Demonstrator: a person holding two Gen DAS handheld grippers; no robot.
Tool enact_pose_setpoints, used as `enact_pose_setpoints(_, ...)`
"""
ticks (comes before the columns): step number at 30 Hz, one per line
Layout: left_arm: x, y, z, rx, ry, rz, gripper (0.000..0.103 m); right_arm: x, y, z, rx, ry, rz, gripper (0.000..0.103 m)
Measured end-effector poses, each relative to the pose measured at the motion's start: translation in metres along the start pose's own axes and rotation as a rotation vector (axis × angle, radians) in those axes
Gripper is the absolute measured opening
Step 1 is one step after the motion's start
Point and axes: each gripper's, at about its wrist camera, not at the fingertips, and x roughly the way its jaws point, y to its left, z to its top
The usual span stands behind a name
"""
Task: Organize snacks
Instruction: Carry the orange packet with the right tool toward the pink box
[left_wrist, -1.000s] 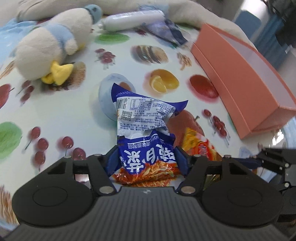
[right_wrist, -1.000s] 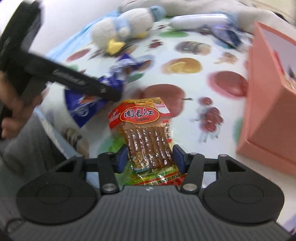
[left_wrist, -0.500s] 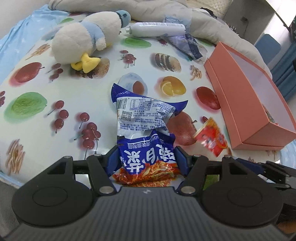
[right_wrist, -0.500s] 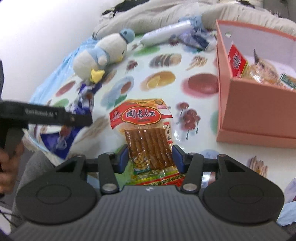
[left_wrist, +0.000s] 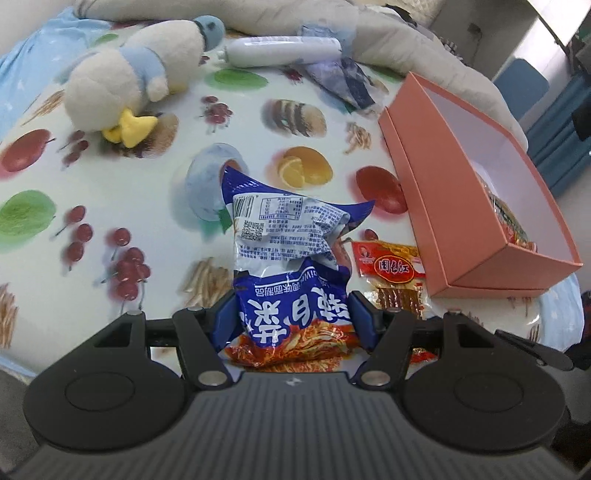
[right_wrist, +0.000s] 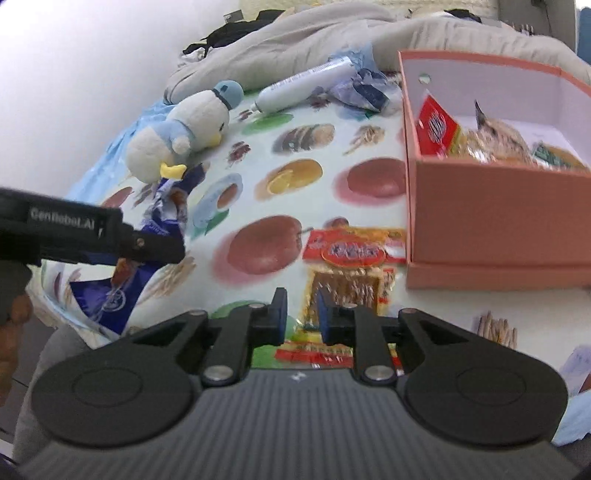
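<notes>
Left wrist — left tool (left_wrist: 293, 314) gripping blue packet (left_wrist: 291, 266)

i am in a home, most likely a bedroom. the surface under me is covered with a fruit-printed cloth (left_wrist: 110, 177), and a rumpled grey quilt (right_wrist: 295, 40) is heaped along its far side, with dark clothing lying behind it. a plush penguin (left_wrist: 129, 85) lies on the cloth near a white tube (left_wrist: 280, 46) and a crumpled wrapper (right_wrist: 365, 90). a pink cardboard box (right_wrist: 491, 218) holds snack packets. blue curtains (left_wrist: 569, 144) hang at the far right.
</notes>
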Motion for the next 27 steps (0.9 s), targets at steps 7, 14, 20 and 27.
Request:
enact_pose_setpoints(7, 0.021, -0.011, 0.007, 0.02, -0.004, -0.039, 0.068, -0.013, -0.038, -0.021, 0.205, -0.05, 0.057, 0.057)
enact_pose_setpoints(14, 0.059, -0.013, -0.001, 0.029, 0.067, -0.047, 0.068, -0.003, -0.061, -0.033, 0.34, -0.06, 0.025, 0.071)
enact_pose_setpoints(20, 0.075, -0.012, -0.001, 0.036, 0.097, -0.052, 0.068, 0.006, -0.06, -0.029, 0.343, -0.046, 0.054, 0.071)
enact_pose_setpoints(27, 0.077, -0.013, -0.003, 0.041, 0.093, -0.046, 0.068, 0.025, -0.056, -0.024, 0.45, -0.014, 0.207, 0.071)
